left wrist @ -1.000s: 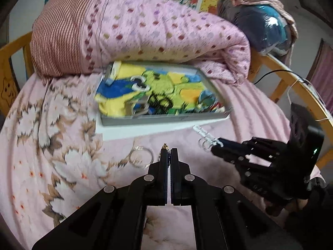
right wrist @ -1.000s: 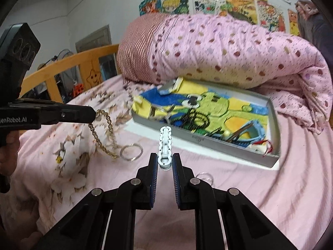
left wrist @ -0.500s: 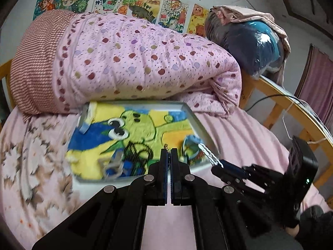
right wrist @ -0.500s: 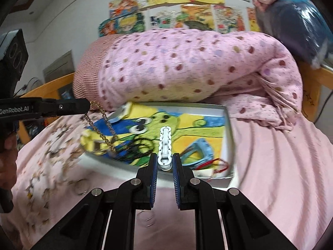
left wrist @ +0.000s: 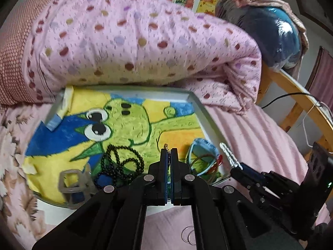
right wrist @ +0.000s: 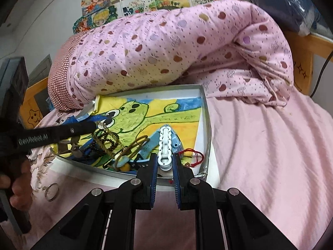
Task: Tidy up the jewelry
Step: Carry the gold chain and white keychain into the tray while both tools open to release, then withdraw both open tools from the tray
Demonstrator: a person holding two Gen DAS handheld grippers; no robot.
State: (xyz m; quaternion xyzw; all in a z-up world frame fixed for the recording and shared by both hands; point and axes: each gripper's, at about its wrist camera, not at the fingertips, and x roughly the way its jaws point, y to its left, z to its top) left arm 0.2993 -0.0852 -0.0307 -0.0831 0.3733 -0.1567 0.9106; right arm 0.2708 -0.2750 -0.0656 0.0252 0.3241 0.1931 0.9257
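Note:
A shallow grey tray (left wrist: 200,108) (right wrist: 205,112), lined with a frog drawing, lies on the pink bed. In it are a black bead necklace (left wrist: 122,162), a blue clip (left wrist: 203,151) and a red string (right wrist: 193,156). My left gripper (left wrist: 168,150) (right wrist: 94,126) is shut on a gold chain (right wrist: 108,140), which hangs over the tray's front left; only a short end (left wrist: 165,145) of it shows in the left wrist view. The right gripper (right wrist: 165,163) (left wrist: 237,166), over the tray's front right corner, is shut on a white wavy hair clip (right wrist: 165,143) (left wrist: 228,153).
A rolled pink dotted quilt (left wrist: 135,41) lies right behind the tray. Metal rings (right wrist: 51,191) (left wrist: 189,237) lie on the bedsheet in front of it. A wooden bed rail (left wrist: 291,87) with a black cable and a dark bundle (left wrist: 270,35) stand at the right.
Both grippers moved forward from over the bedsheet to over the tray's near edge. The gold chain now dangles above the tray's contents, and the white clip has rolled upright.

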